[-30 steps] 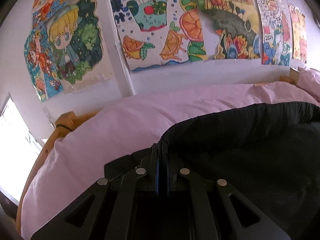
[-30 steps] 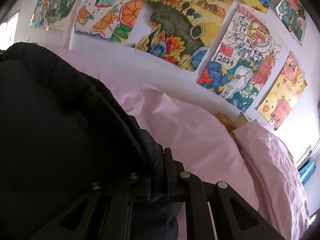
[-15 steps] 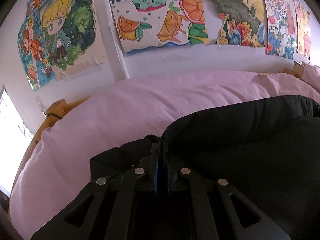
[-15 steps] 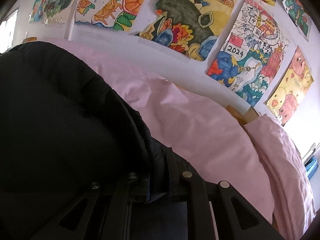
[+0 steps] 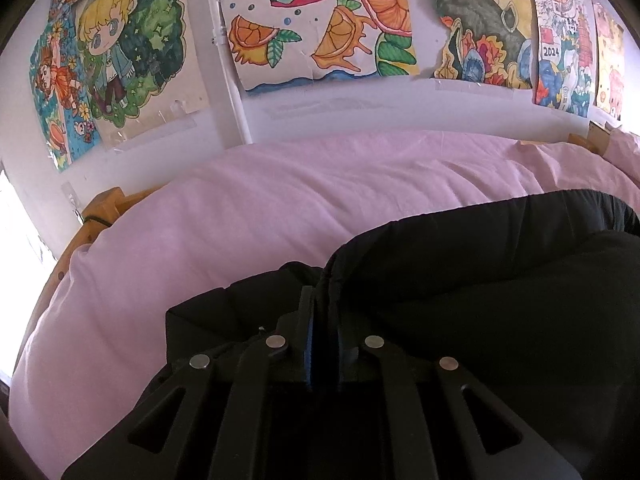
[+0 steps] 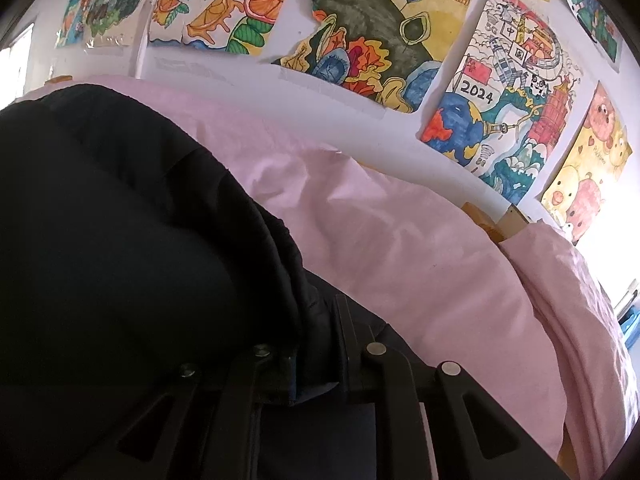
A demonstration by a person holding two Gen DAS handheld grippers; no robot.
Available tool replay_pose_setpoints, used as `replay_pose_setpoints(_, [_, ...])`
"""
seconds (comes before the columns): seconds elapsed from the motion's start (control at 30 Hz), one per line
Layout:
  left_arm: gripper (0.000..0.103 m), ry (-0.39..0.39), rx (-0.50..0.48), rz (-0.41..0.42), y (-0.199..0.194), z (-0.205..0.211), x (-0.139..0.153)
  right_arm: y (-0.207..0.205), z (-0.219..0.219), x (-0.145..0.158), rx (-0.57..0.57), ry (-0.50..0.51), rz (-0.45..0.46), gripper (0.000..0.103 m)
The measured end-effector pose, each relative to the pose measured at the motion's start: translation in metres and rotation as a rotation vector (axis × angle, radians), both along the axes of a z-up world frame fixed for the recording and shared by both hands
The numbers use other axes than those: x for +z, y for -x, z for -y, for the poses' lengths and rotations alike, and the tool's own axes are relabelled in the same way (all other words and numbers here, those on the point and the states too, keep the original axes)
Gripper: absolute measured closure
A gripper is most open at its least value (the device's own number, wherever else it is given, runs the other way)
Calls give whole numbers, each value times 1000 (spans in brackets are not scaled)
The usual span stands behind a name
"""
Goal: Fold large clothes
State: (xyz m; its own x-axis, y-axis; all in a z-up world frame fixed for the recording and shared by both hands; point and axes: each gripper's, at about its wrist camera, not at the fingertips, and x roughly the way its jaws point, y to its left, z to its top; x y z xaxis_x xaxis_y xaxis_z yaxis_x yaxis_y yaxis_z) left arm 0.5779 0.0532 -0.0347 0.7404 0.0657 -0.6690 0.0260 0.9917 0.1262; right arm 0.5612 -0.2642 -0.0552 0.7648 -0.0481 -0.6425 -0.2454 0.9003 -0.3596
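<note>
An edge of the black jacket (image 5: 480, 280) is pinched in the closed left gripper (image 5: 320, 320), and its other side is clamped likewise in the right gripper (image 6: 320, 344). Over the last second both grippers have been lowered: more of the pink bed (image 5: 280, 208) is now seen ahead of them, and the drawings (image 5: 328, 28) on the wall behind have risen in both views. From this it is judged that the held edge is being laid down, so one fold is nearly finished.
</note>
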Motion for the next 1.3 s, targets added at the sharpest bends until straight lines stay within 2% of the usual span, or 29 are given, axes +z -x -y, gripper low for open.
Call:
replay_pose_setpoints(0.07, [92, -6, 5, 7, 2, 0, 3, 1, -1, 0, -2, 7, 6, 88])
replay_pose_setpoints(0.17, [78, -35, 37, 26, 7, 1, 7, 3, 0, 2, 0, 8, 12, 88])
replay_pose_setpoints(0.2, [67, -47, 60, 37, 9, 0, 10, 4, 0, 3, 1, 7, 13, 87])
replay_pose_setpoints(0.23, [51, -49, 75, 46, 11, -1, 12, 4, 1, 5, 1, 3, 13, 86])
replay_pose_setpoints(0.27, [42, -41, 96, 65, 15, -4, 16, 5, 2, 7, 1, 0, 14, 85])
replay_pose_setpoints(0.3, [28, -31, 109, 79, 18, -7, 18, 5, 3, 9, 1, -3, 15, 83])
replay_pose_setpoints(0.37, [22, -1, 134, 103, 24, -14, 25, 7, 5, 13, -5, -2, 21, 75])
replay_pose_setpoints(0.43, [21, 11, 147, 100, 27, -17, 30, 7, 9, 18, -35, -2, 36, 45])
replay_pose_setpoints(0.5, [21, 13, 157, 96, 30, -19, 34, 7, 21, 26, -78, -44, 51, 30])
replay_pose_setpoints(0.53, [21, 9, 163, 97, 32, -18, 37, 7, 25, 29, -88, -59, 49, 27])
replay_pose_setpoints(0.73, [21, 12, 136, 132, 48, -11, 54, 13, 43, 50, -106, -177, 34, 14])
replay_pose_setpoints(0.93, [20, 38, 60, 152, 67, 5, 67, 45, 34, 84, -61, -239, 124, 1])
replay_pose_setpoints(1.07, [20, 58, -25, 156, 85, 18, 65, 67, 25, 94, -27, -304, 136, 0])
replay_pose_setpoints(1.2, [18, 66, -121, 149, 97, 34, 53, 84, 8, 92, 42, -346, 97, 0])
replay_pose_setpoints(1.3, [16, 26, -170, 139, 98, 53, 40, 89, -10, 84, 87, -335, 67, 0])
